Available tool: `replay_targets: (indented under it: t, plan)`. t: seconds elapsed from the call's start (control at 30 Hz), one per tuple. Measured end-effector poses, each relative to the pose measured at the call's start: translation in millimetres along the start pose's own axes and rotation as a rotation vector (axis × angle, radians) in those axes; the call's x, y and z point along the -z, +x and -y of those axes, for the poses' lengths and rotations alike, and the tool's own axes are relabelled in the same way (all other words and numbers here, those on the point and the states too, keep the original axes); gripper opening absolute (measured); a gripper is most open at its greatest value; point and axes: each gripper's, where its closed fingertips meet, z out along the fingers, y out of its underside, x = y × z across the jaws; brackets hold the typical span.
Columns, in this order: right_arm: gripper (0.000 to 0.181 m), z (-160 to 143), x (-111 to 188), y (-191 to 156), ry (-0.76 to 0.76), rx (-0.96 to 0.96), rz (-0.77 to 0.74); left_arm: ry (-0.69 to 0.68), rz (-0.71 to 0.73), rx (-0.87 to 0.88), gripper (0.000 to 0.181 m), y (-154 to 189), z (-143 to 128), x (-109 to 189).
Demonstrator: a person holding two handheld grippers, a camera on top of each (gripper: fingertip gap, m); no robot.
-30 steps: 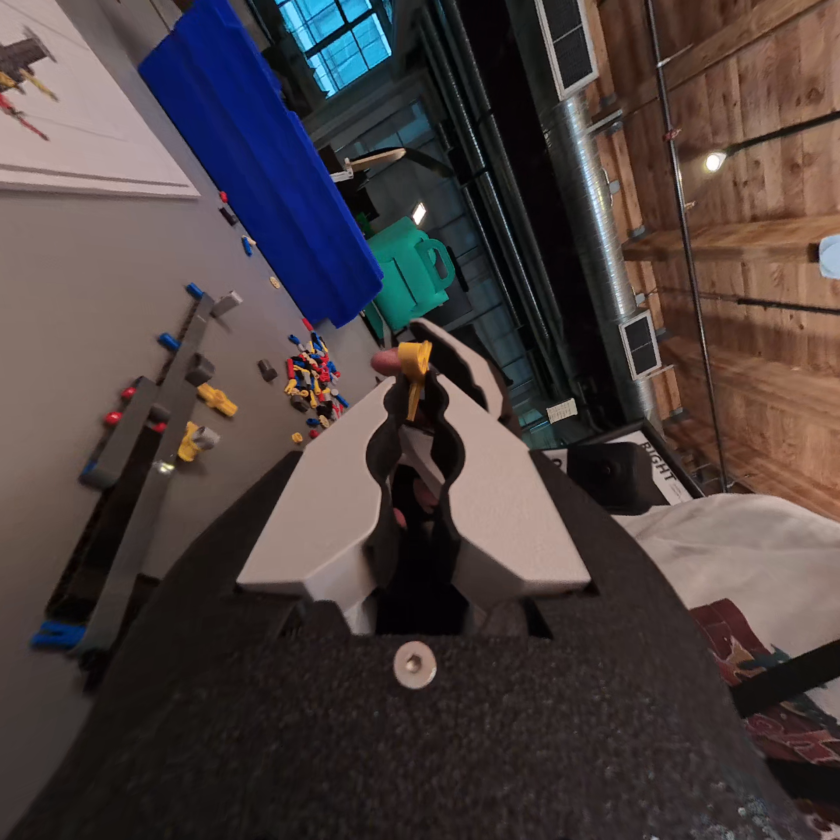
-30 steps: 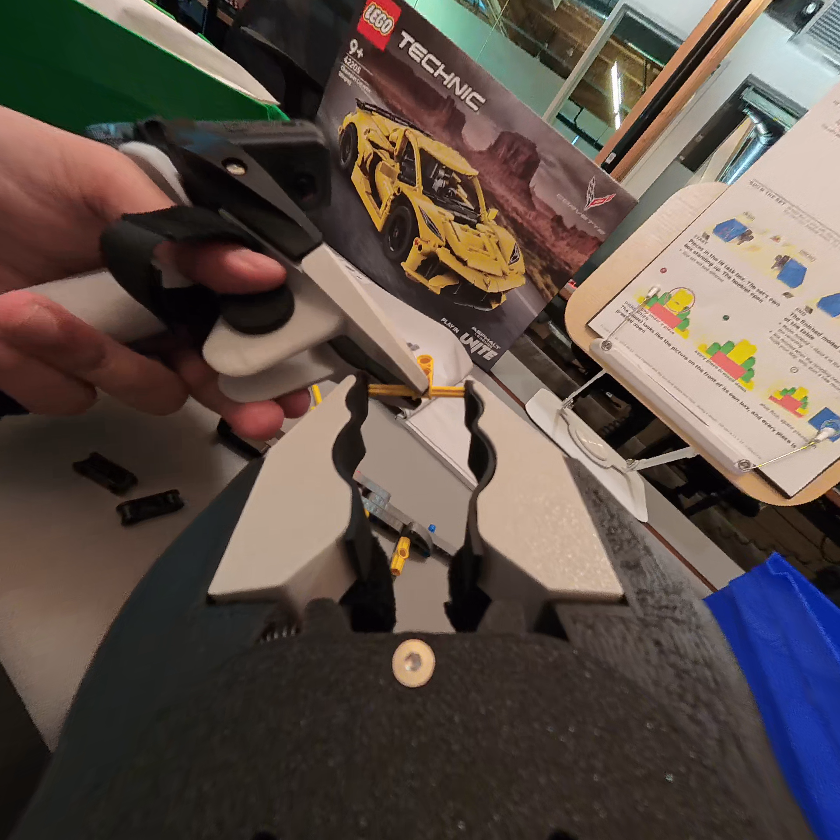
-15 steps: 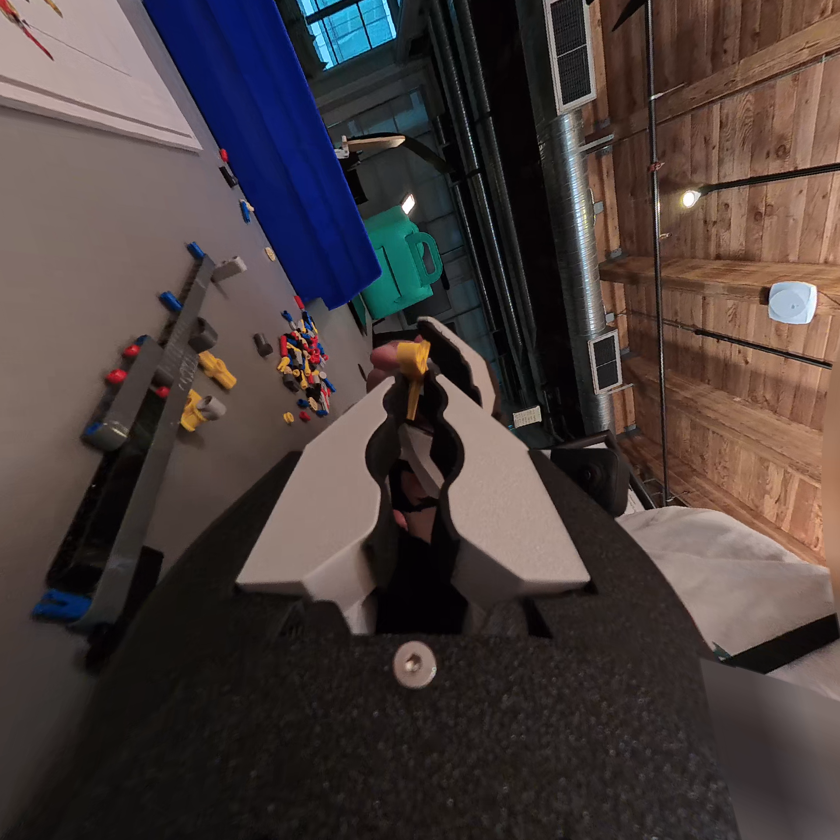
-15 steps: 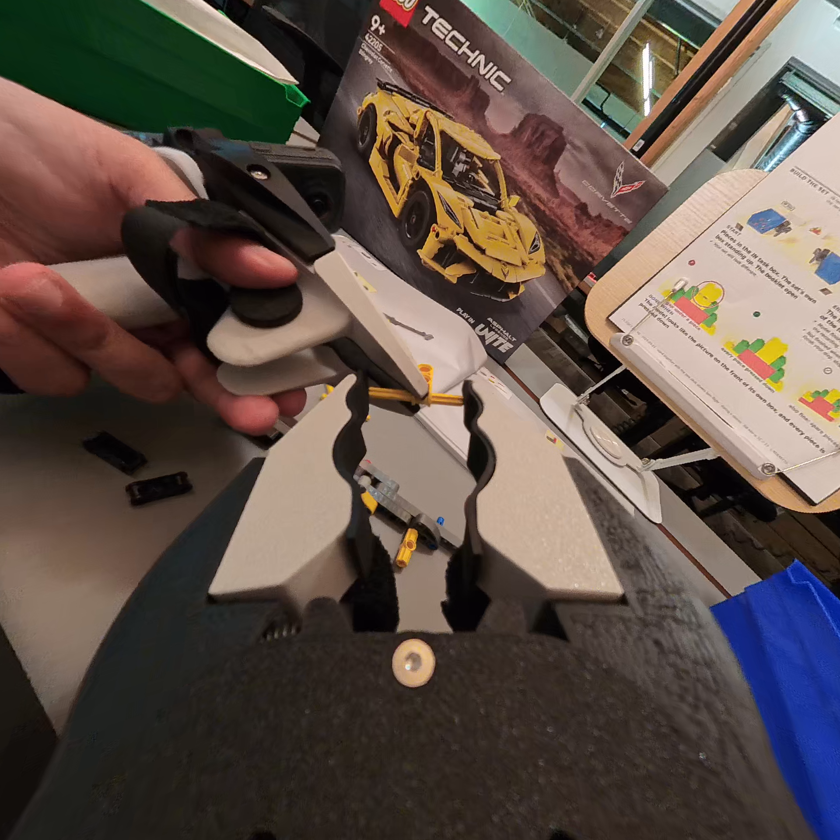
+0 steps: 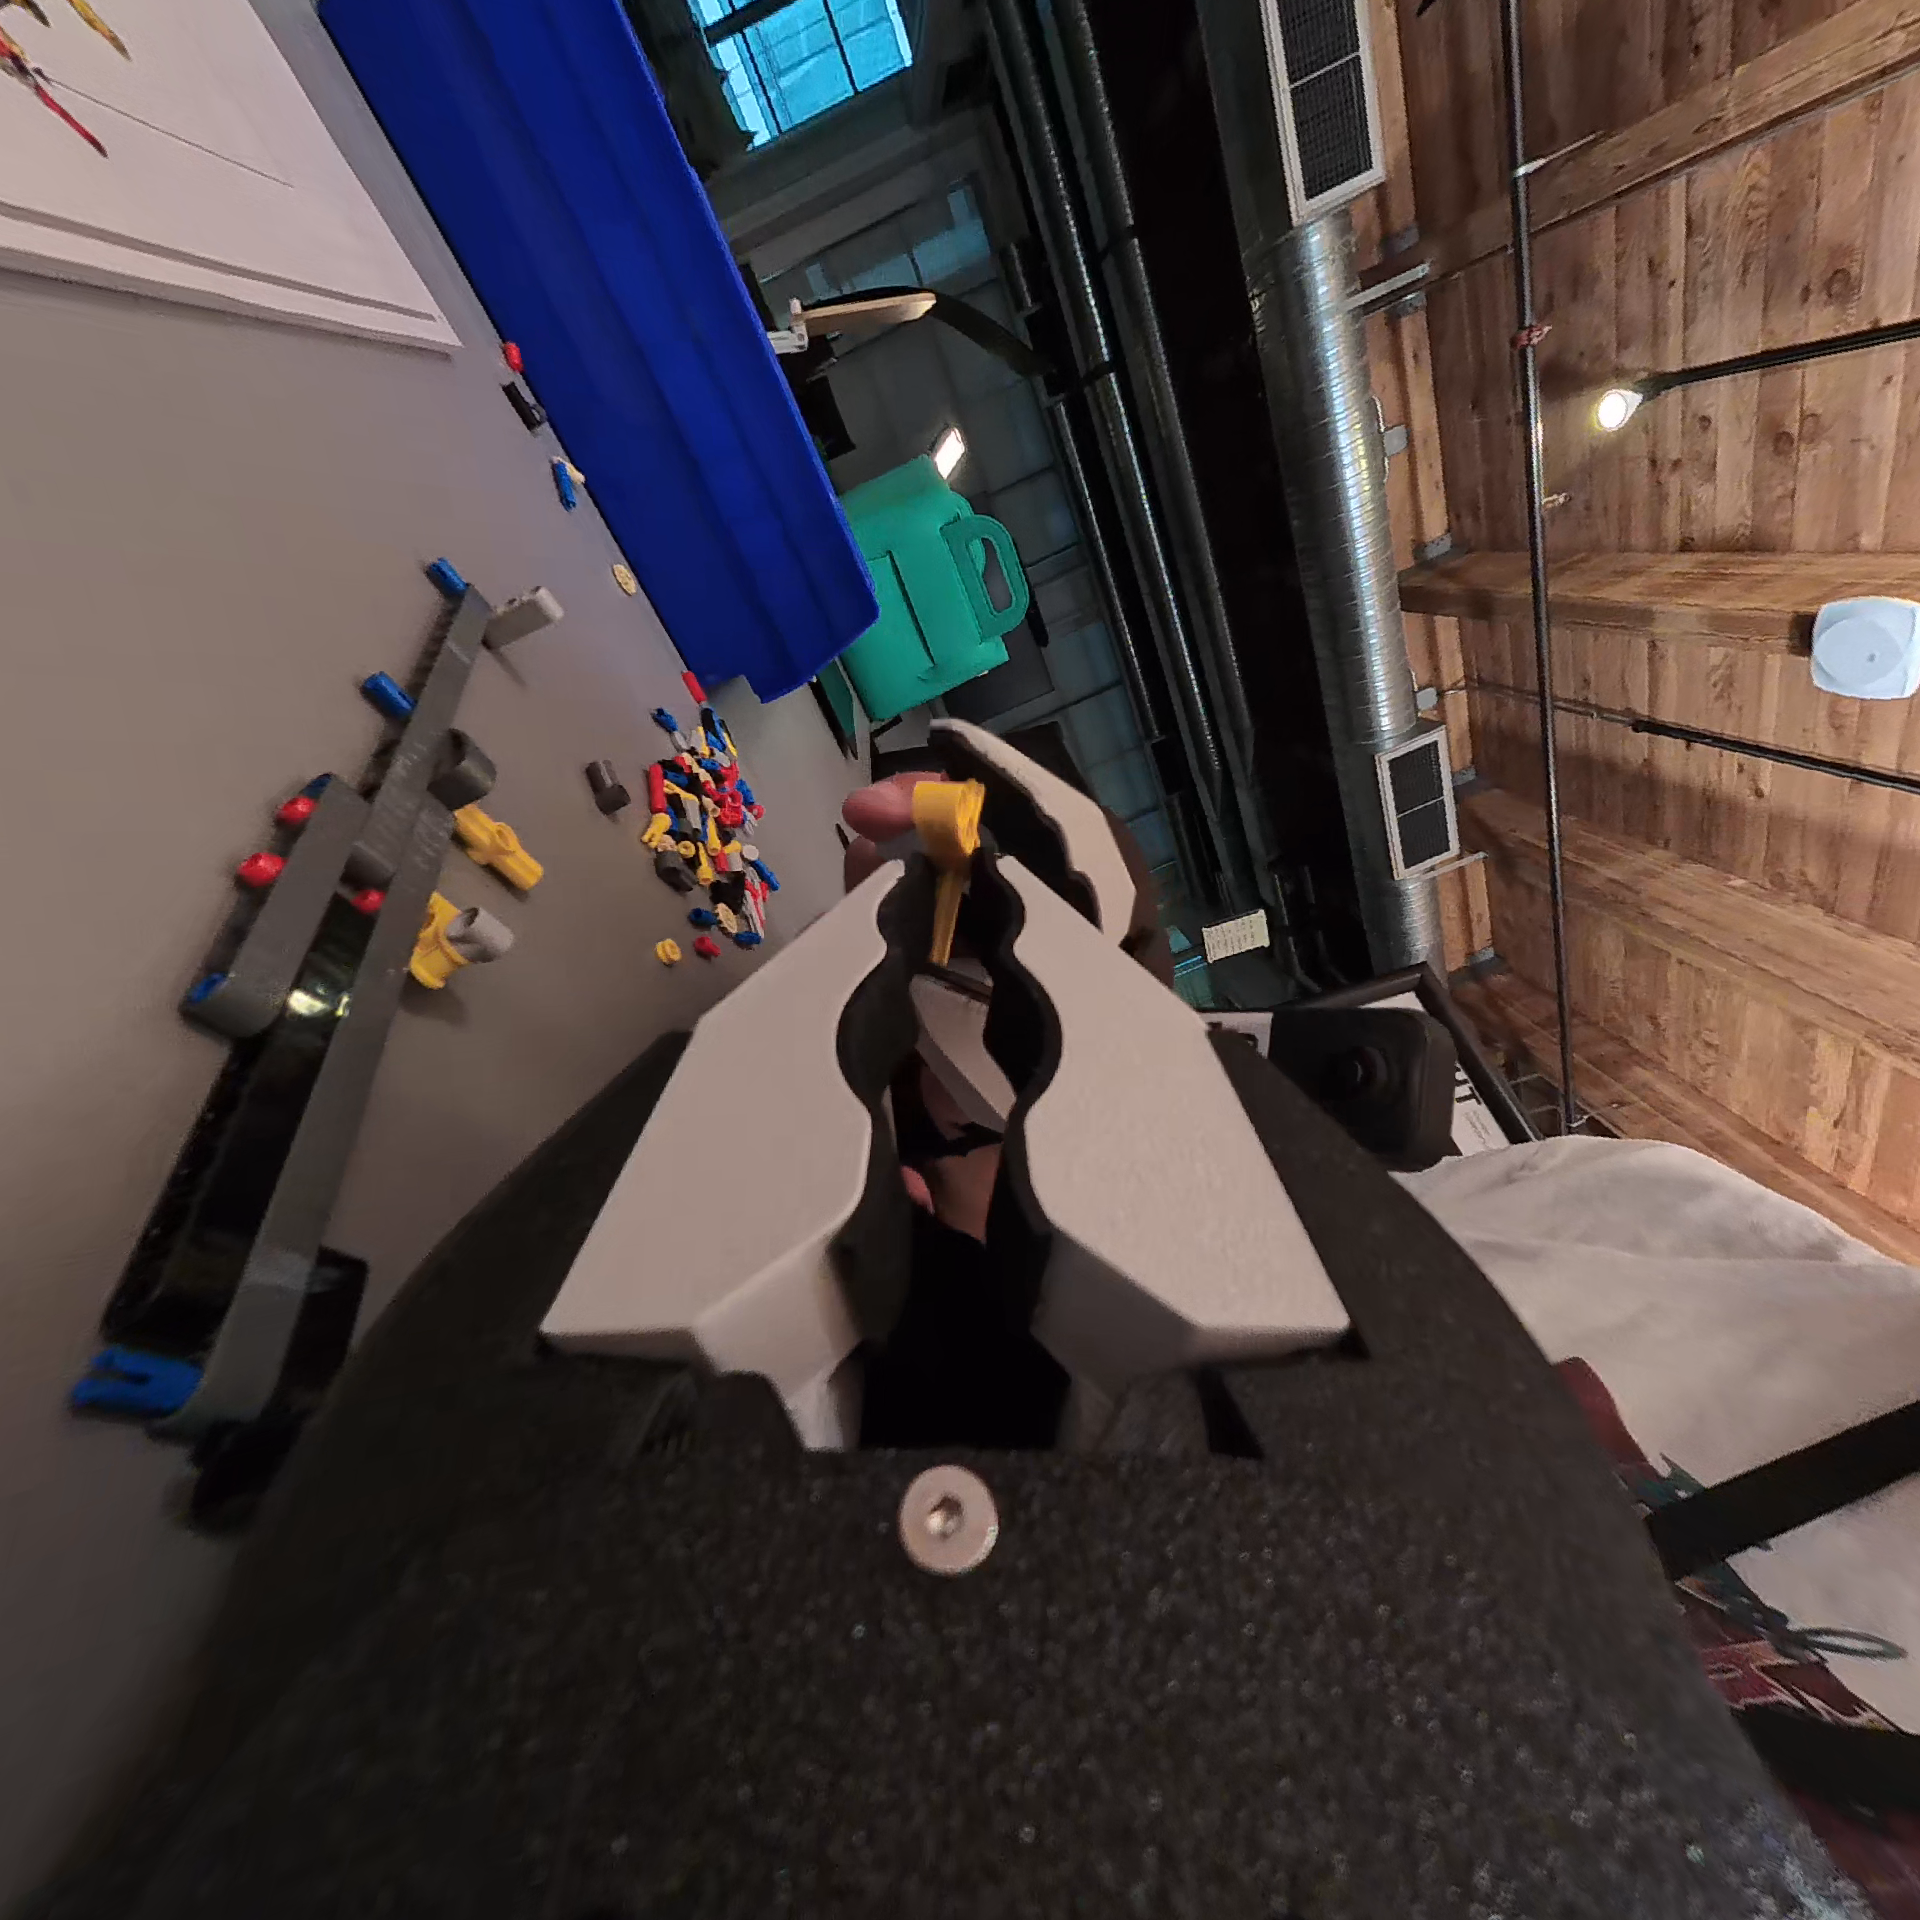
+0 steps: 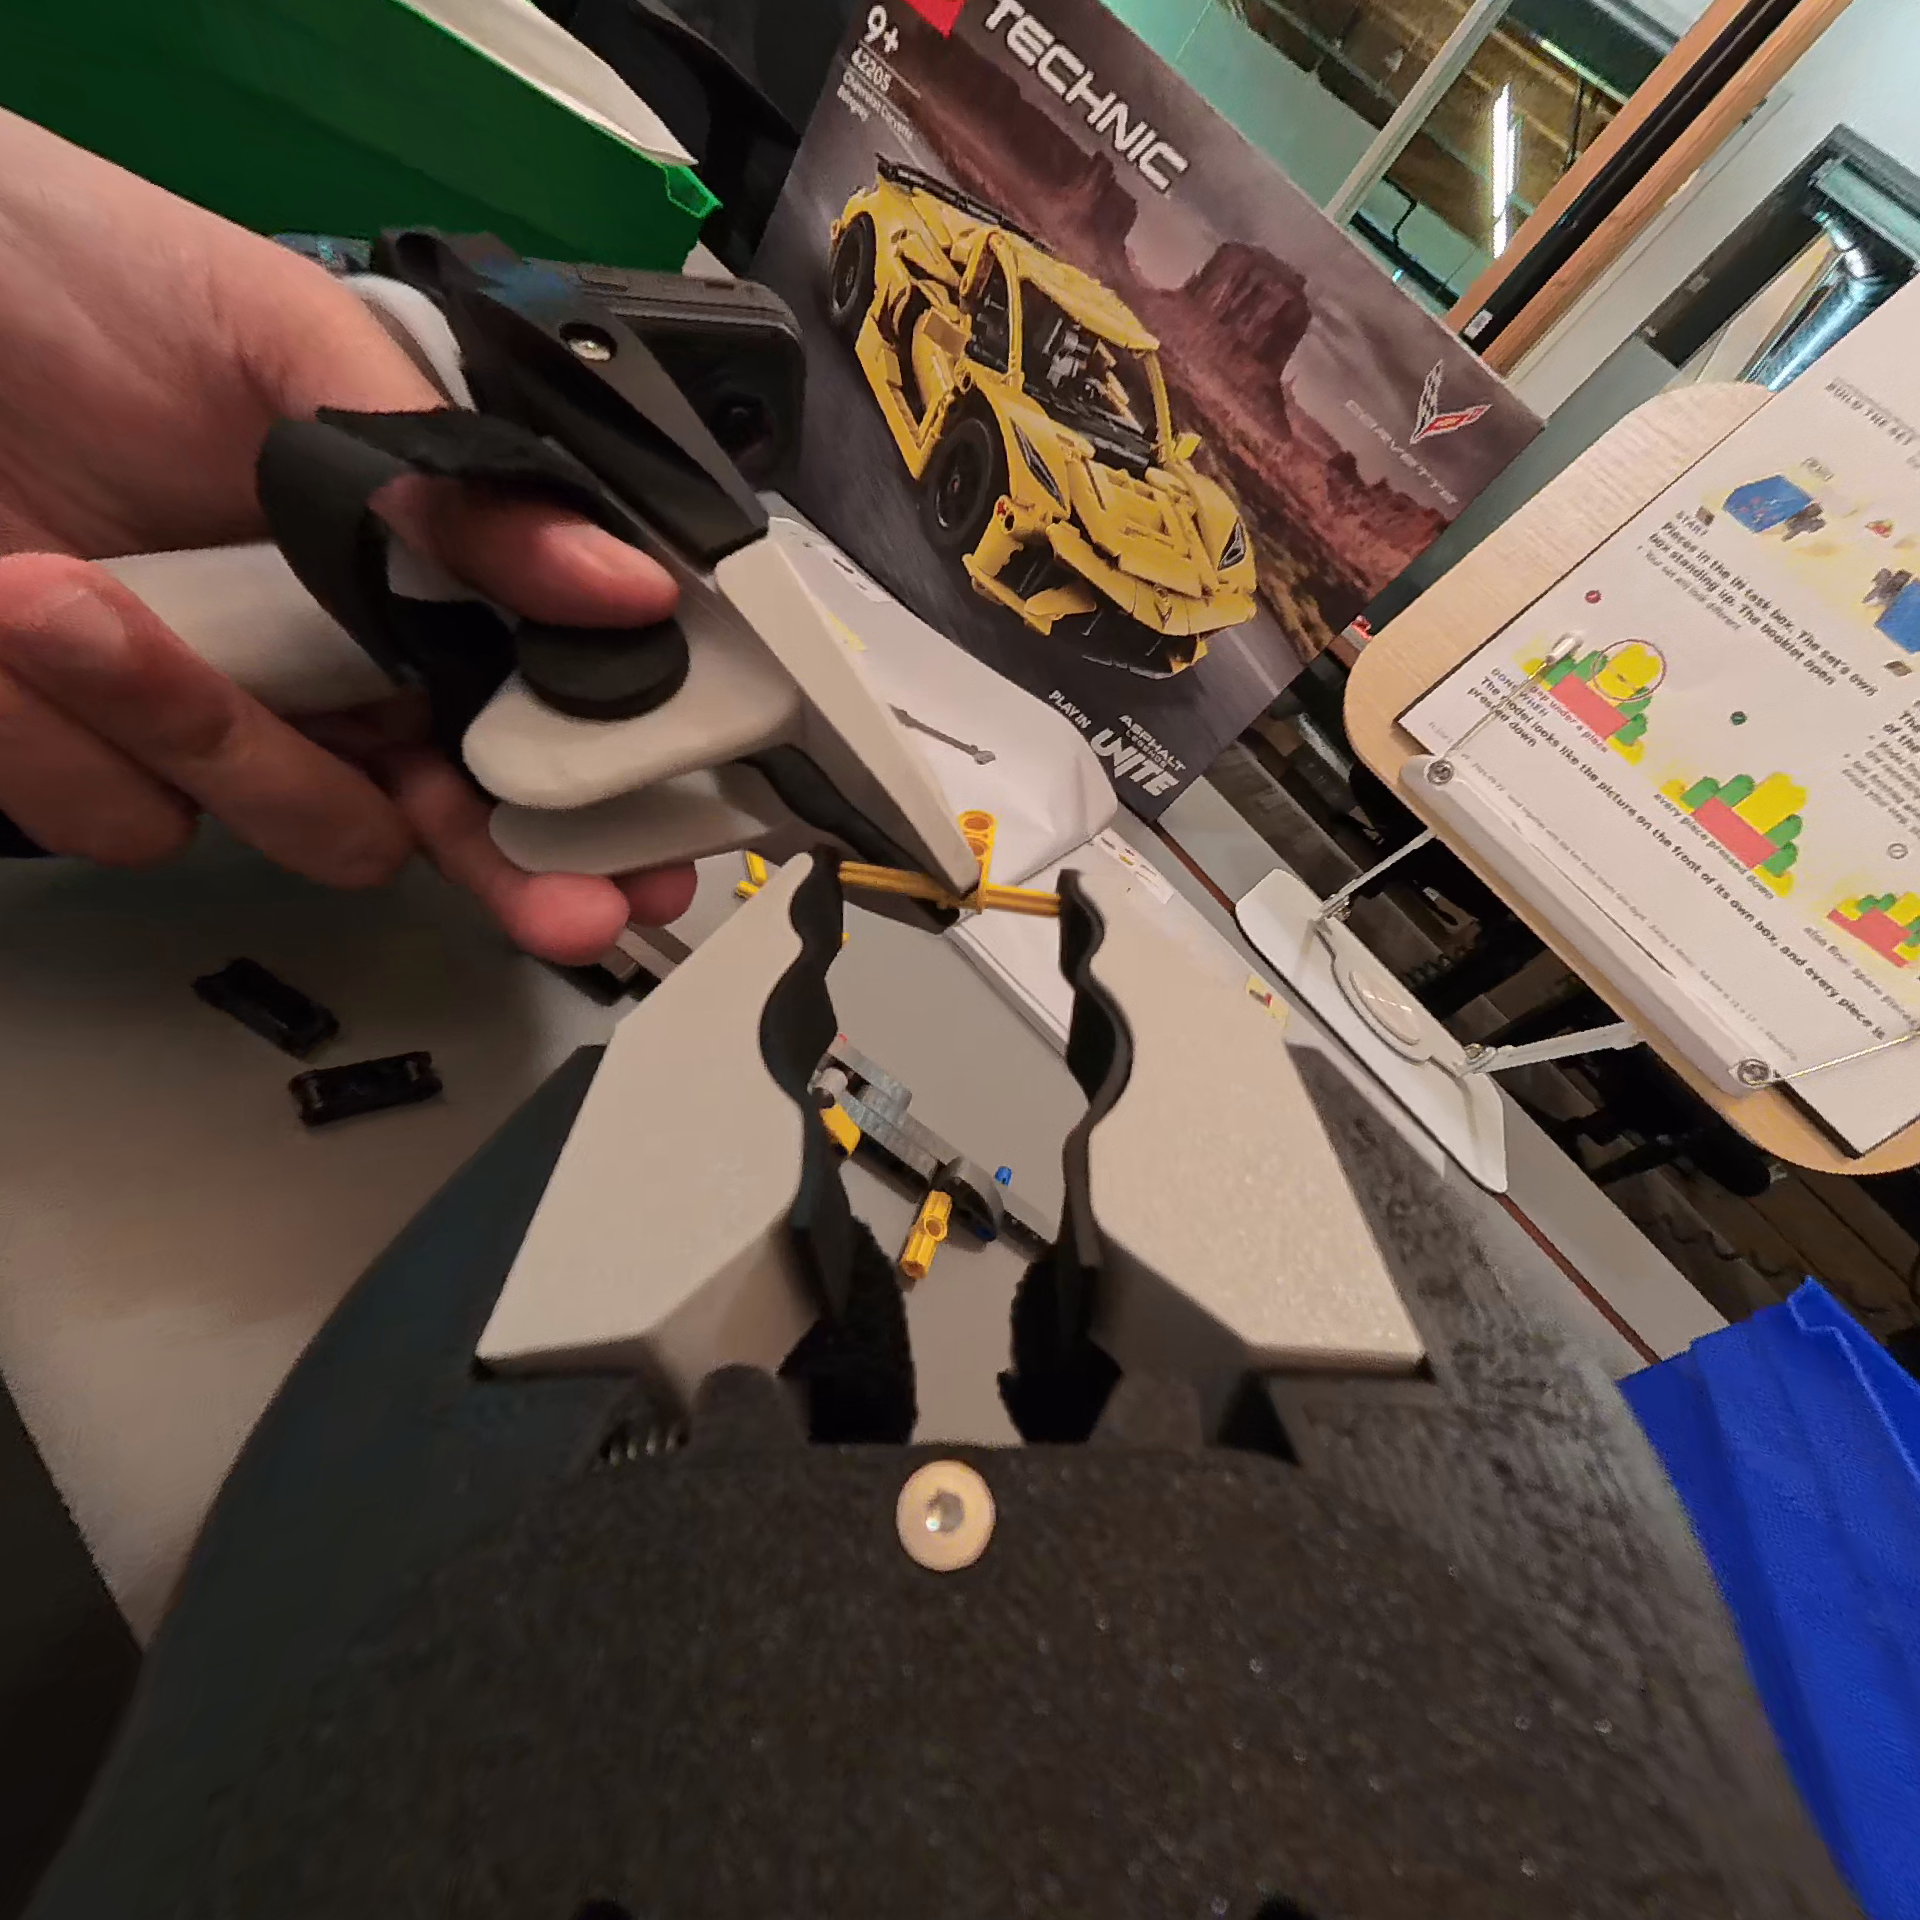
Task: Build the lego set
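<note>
My left gripper (image 5: 940,883) is shut on a thin yellow axle (image 5: 943,914) with a yellow connector (image 5: 948,821) at its tip, held up above the table. In the right wrist view a hand brings the left gripper (image 6: 961,883) in from the left, holding the axle (image 6: 894,883) crosswise. My right gripper (image 6: 945,888) is open, and the axle spans the gap between its fingertips. I cannot tell whether the pads touch the axle ends. The grey beam assembly (image 5: 343,935) with blue and red pins lies on the table, and also shows between the right jaws (image 6: 894,1122).
A pile of small coloured pieces (image 5: 707,842) lies by a blue bin (image 5: 623,312), which also shows at the lower right of the right wrist view (image 6: 1808,1558). The set's box (image 6: 1091,364), an instruction sheet on a stand (image 6: 1714,779), a green bin (image 6: 312,104) and two black pieces (image 6: 364,1086) surround the work area. The tips of both grippers are at nearly the same place.
Both grippers have drifted slightly together. The left grip on the axle and the width of the right jaws look the same.
</note>
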Motion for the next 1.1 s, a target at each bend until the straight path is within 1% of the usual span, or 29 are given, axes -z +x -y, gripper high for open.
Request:
replay_targets:
  t: [0.17,1.0,1.1]
  plan:
    - [0.041,-2.3,-1.1,-1.3,-0.019,-0.056,0.041,0.018,0.017,-0.019,0.005,-2.3,0.3,0.5]
    - [0.041,-6.1,-2.3,-3.8,-0.033,-0.072,0.07,0.014,0.039,-0.031,0.004,-5.5,-1.3,1.3]
    - [0.041,-4.1,-0.7,-5.7,-0.018,-0.081,0.092,-0.003,0.044,-0.064,0.005,-4.6,-3.1,1.9]
